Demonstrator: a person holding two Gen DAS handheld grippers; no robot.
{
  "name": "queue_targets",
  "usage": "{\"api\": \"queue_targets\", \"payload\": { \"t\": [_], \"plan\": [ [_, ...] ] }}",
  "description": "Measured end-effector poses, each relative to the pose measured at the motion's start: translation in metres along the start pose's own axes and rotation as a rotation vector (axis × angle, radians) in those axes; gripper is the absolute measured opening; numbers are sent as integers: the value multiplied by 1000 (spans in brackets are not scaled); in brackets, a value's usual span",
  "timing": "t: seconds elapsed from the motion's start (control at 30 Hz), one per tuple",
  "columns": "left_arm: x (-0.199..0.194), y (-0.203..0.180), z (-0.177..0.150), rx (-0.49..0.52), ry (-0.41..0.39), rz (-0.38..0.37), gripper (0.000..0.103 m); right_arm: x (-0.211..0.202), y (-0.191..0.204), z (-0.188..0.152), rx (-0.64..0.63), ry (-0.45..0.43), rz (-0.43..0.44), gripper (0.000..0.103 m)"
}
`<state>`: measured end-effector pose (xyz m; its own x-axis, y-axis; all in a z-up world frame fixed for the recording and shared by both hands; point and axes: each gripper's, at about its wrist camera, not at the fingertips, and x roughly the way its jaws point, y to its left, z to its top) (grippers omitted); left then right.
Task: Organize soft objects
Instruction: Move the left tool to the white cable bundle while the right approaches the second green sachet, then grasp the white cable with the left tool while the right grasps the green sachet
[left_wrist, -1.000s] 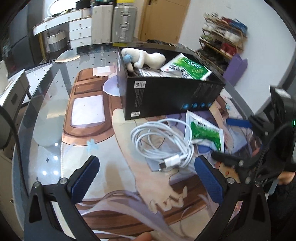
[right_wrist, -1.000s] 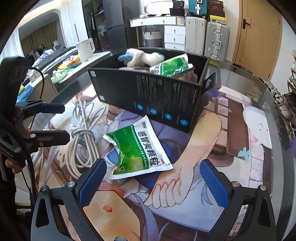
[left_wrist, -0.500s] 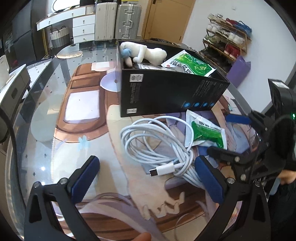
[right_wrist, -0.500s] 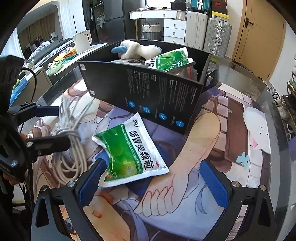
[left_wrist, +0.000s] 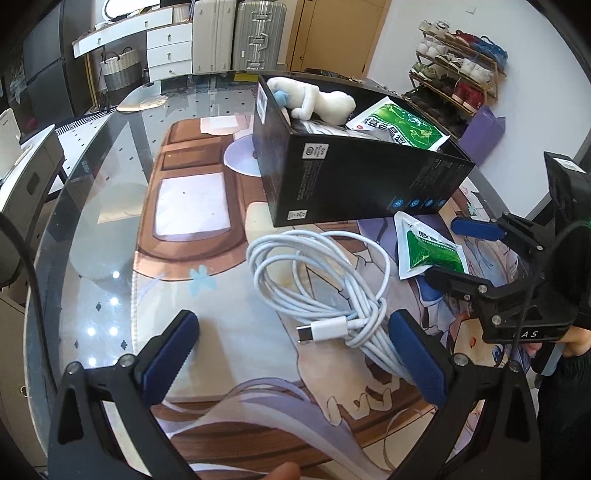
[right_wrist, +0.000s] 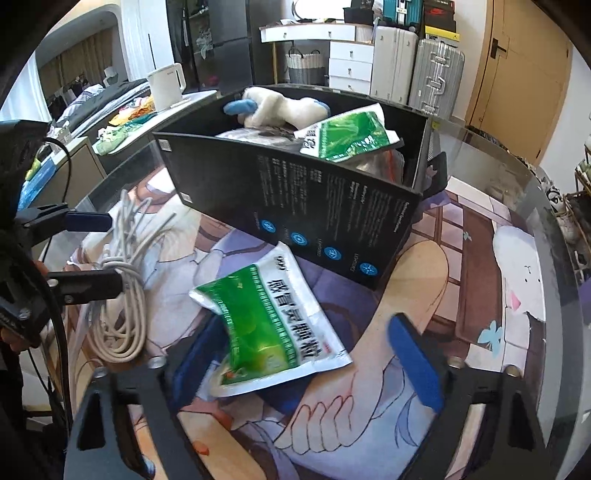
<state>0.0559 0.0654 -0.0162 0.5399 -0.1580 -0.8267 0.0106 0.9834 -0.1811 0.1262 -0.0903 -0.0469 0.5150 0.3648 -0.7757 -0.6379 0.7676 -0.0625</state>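
A coiled white cable (left_wrist: 325, 284) lies on the printed mat in front of a black box (left_wrist: 354, 181). My left gripper (left_wrist: 291, 354) is open around the cable's plug end; its right finger touches the bundle. A green sachet (right_wrist: 273, 321) lies beside the box. My right gripper (right_wrist: 306, 354) is open around it, the left finger partly under its edge. The box (right_wrist: 314, 210) holds a white plush toy (right_wrist: 280, 103) and another green sachet (right_wrist: 347, 136). The cable (right_wrist: 125, 280) and the left gripper (right_wrist: 88, 251) show in the right wrist view, the right gripper (left_wrist: 458, 251) in the left wrist view.
The glass table (left_wrist: 96, 229) carries a printed anime mat (left_wrist: 192, 206). Suitcases (left_wrist: 240, 33), white drawers (left_wrist: 166, 44) and a shoe rack (left_wrist: 458, 66) stand behind. A white kettle (right_wrist: 166, 86) stands on a side counter at the left.
Both grippers have moved forward and down. The left one has closed in on the cable's plug end. The right one now straddles the green sachet, which has shifted and buckled.
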Motion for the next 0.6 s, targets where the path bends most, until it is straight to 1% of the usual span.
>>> {"api": "queue_targets", "payload": {
  "t": [0.03,0.07,0.1,0.13,0.2,0.27,0.43,0.57,0.6],
  "plan": [
    [0,-1,0,4,-2,2,103,-2,2,-1,-10,-5,8,74],
    [0,-2,0,7,-1,2,103,-3,4,-2,-18,-10,13,66],
    [0,-2,-1,8,-1,3,103,-5,5,-3,-22,-15,16,61],
    [0,-2,-2,7,-1,4,103,-5,7,-4,-26,-18,15,60],
    [0,-2,-2,3,0,6,103,-9,9,-7,-31,-23,19,51],
    [0,-4,-3,1,4,8,103,-12,12,-10,-36,-21,3,51],
    [0,-12,-4,7,-2,4,103,-25,12,-31,-8,-13,-1,51],
    [3,-19,-5,9,-20,23,103,-35,17,-38,-44,38,38,51],
    [3,-20,-5,13,-22,28,103,-36,19,-39,-57,35,35,51]
  ]
}}
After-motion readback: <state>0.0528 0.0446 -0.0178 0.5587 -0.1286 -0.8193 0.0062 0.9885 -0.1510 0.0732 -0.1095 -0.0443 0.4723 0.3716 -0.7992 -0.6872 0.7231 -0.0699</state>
